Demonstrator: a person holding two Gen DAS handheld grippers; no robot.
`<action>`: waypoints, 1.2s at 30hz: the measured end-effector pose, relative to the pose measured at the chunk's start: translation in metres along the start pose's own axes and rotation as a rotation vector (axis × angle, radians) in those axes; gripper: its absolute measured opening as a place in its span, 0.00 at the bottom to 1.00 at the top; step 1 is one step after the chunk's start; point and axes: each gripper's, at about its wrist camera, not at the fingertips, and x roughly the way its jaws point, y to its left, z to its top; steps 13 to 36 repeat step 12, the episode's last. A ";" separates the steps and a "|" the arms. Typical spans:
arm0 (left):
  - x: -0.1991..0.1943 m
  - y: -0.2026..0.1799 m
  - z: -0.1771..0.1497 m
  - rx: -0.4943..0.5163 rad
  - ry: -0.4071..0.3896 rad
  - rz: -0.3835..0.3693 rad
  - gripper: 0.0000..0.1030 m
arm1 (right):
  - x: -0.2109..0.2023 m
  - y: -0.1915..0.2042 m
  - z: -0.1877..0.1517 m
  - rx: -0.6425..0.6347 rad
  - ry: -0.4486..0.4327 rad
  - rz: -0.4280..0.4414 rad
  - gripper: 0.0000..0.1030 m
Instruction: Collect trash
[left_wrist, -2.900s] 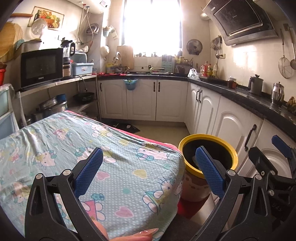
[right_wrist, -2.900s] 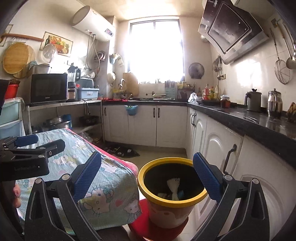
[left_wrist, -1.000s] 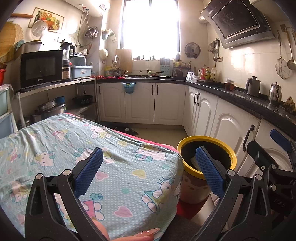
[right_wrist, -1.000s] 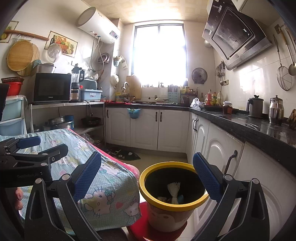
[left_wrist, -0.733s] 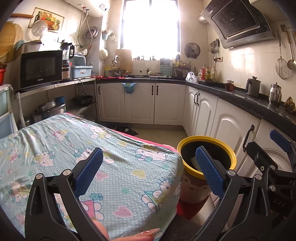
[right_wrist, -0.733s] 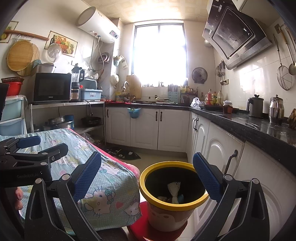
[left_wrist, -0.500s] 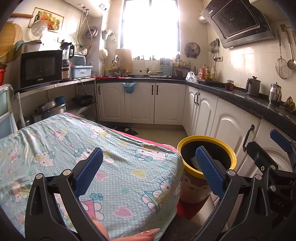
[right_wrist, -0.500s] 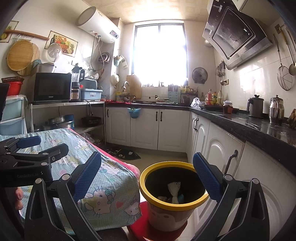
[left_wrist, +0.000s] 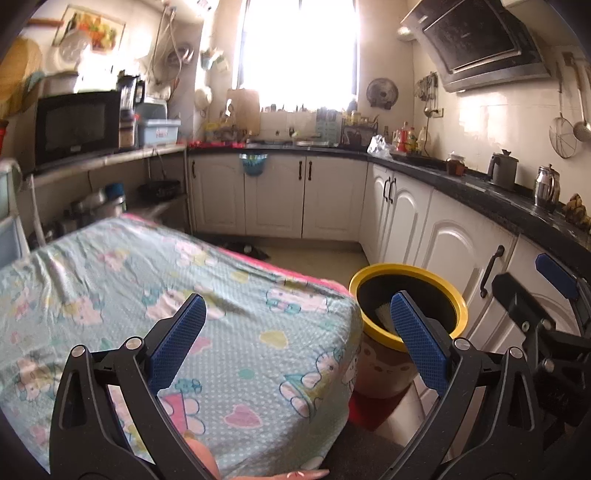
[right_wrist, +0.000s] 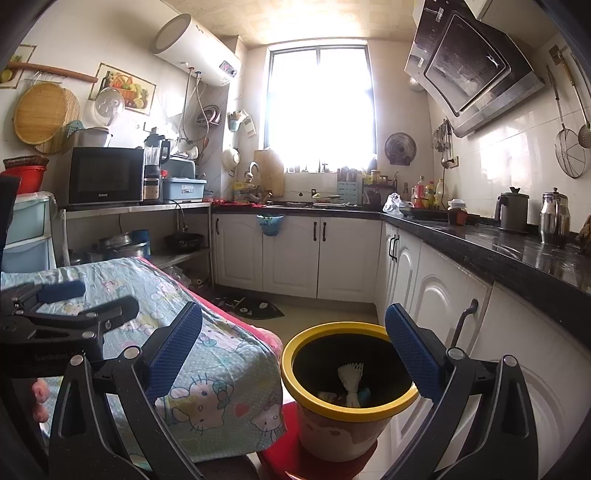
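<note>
Left wrist view: my left gripper (left_wrist: 293, 321) hangs over the tabletop (left_wrist: 110, 280) with its cartoon-print cloth, fingers (left_wrist: 177, 339) spread wide, nothing between them. No trash visible on the cloth from here. The yellow-rimmed bin (left_wrist: 458, 317) stands on the floor just beside the tabletop corner, mouth up, axis vertical. My right gripper (left_wrist: 554, 280) shows at the right edge, near the cabinets.

Right wrist view: right gripper (right_wrist: 293, 332) hovers above and short of the bin (right_wrist: 295, 376), fingers (right_wrist: 413, 354) wide apart, holding nothing. Inside the bin lies a white fan-shaped piece of trash (right_wrist: 350, 380), standing roughly upright, flared end up, long axis near vertical; some smaller bits beside it, too small to tell. The bin sits on a red mat (right_wrist: 273, 458). Left gripper (right_wrist: 70, 295) seen side-on over the cloth.

Judgement: drop step looks done, trash is in the bin, both grippers empty. Next move calls for finding any remaining piece; none in sight, so likely the end or a scan of the tabletop.
</note>
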 end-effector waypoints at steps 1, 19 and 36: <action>0.000 0.006 0.000 -0.016 0.017 -0.005 0.90 | 0.002 0.002 0.001 0.004 0.010 0.014 0.94; -0.079 0.300 -0.031 -0.415 0.181 0.774 0.90 | 0.082 0.237 0.027 -0.122 0.334 0.652 0.94; -0.079 0.300 -0.031 -0.415 0.181 0.774 0.90 | 0.082 0.237 0.027 -0.122 0.334 0.652 0.94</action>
